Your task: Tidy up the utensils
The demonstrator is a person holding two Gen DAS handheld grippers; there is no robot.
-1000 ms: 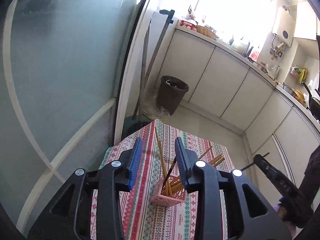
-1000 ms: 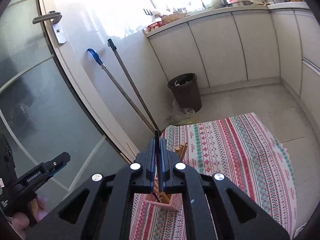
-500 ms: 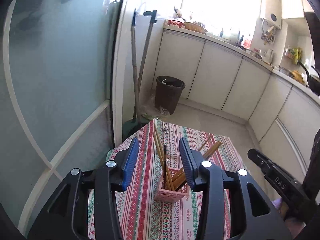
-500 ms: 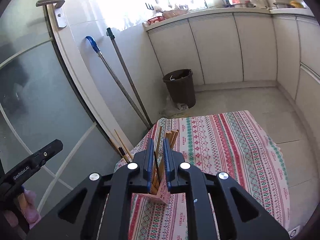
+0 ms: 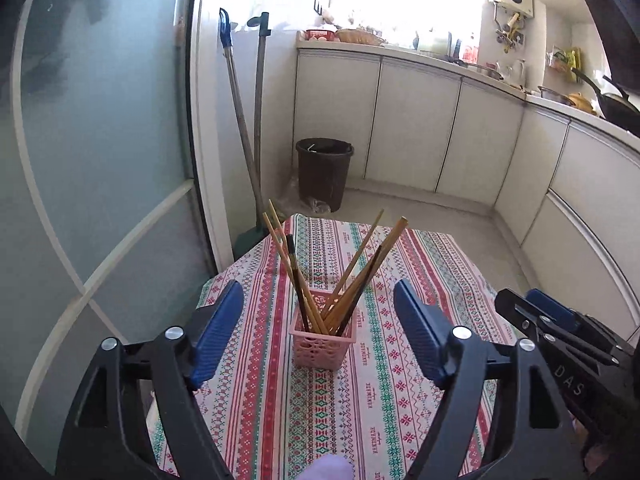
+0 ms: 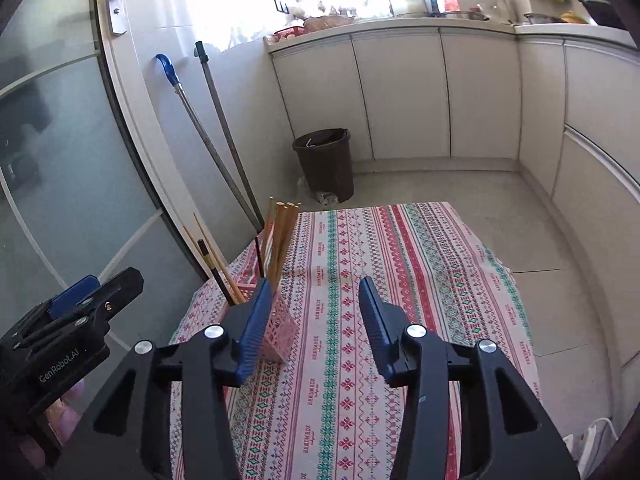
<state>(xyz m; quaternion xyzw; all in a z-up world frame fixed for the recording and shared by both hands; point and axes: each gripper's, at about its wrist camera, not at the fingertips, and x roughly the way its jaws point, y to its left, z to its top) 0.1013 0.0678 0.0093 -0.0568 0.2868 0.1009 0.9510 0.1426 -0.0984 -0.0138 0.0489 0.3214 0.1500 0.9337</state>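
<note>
A small pink basket [image 5: 322,343] stands on the patterned tablecloth [image 5: 400,264] and holds several wooden and dark chopsticks [image 5: 352,268] upright, fanned out. My left gripper [image 5: 318,332] is open and empty, its jaws wide to either side of the basket and nearer the camera. My right gripper [image 6: 310,320] is open and empty, just right of the basket [image 6: 280,330], whose chopsticks [image 6: 280,236] rise behind its left finger. The right gripper's body shows at the right of the left wrist view [image 5: 560,332]; the left gripper's body [image 6: 68,320] shows at the left of the right wrist view.
The table stands by a glass door [image 6: 60,160]. A broom and a mop [image 5: 244,120] lean in the corner. A dark bin [image 5: 325,172] stands on the floor by white cabinets [image 5: 440,132]. A white object [image 6: 592,440] lies at the lower right.
My right gripper let go of a dark chopstick into the basket, opened and drew back. My left gripper opened wider and pulled back; the basket now stands in full view.
</note>
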